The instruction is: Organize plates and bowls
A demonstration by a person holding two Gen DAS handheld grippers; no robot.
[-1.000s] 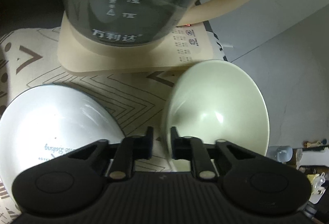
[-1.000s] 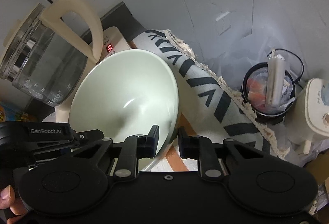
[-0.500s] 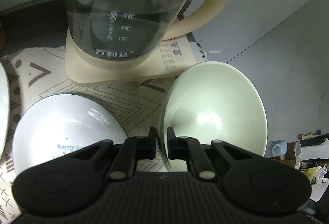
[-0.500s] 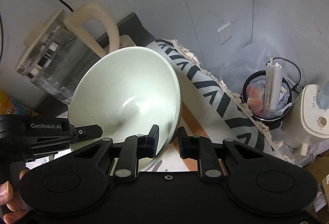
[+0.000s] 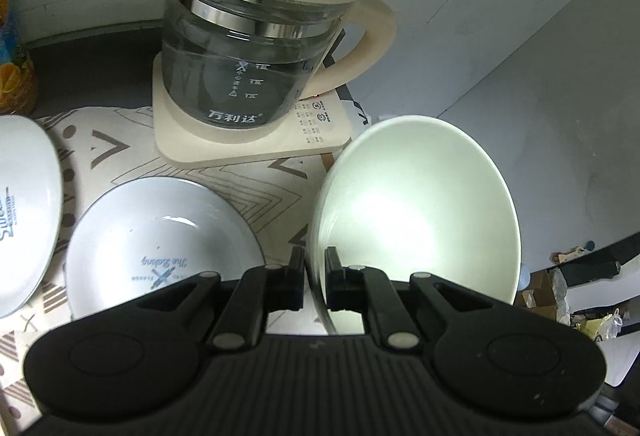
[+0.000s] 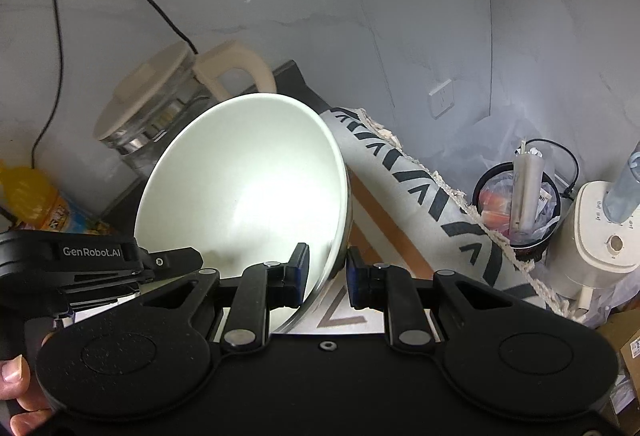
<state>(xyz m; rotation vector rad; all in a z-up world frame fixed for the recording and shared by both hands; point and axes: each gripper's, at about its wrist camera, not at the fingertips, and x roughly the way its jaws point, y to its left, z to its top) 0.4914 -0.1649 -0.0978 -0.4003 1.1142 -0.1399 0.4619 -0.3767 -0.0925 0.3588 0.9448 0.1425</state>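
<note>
A pale green bowl (image 5: 420,220) hangs tilted above the patterned mat (image 5: 240,187), held from both sides. My left gripper (image 5: 315,276) is shut on its left rim, one pad inside and one outside. In the right wrist view the same green bowl (image 6: 248,187) has its right rim pinched by my right gripper (image 6: 328,274). The left gripper's body (image 6: 92,252) shows at the bowl's far side. A white bowl with blue lettering (image 5: 160,248) lies on the mat to the left, and another white dish (image 5: 24,220) sits at the left edge.
A glass kettle (image 5: 256,47) on its cream base (image 5: 248,143) stands right behind the bowls, against the wall. The mat's fringed edge (image 6: 420,187) hangs off the table. Beyond it on the floor are a full bin (image 6: 516,207) and a white appliance (image 6: 600,236). A hand (image 6: 16,388) is at lower left.
Both grippers have risen with the green bowl held between them. The kettle and the white bowl now look lower and farther away, and the kettle's lid has come into view.
</note>
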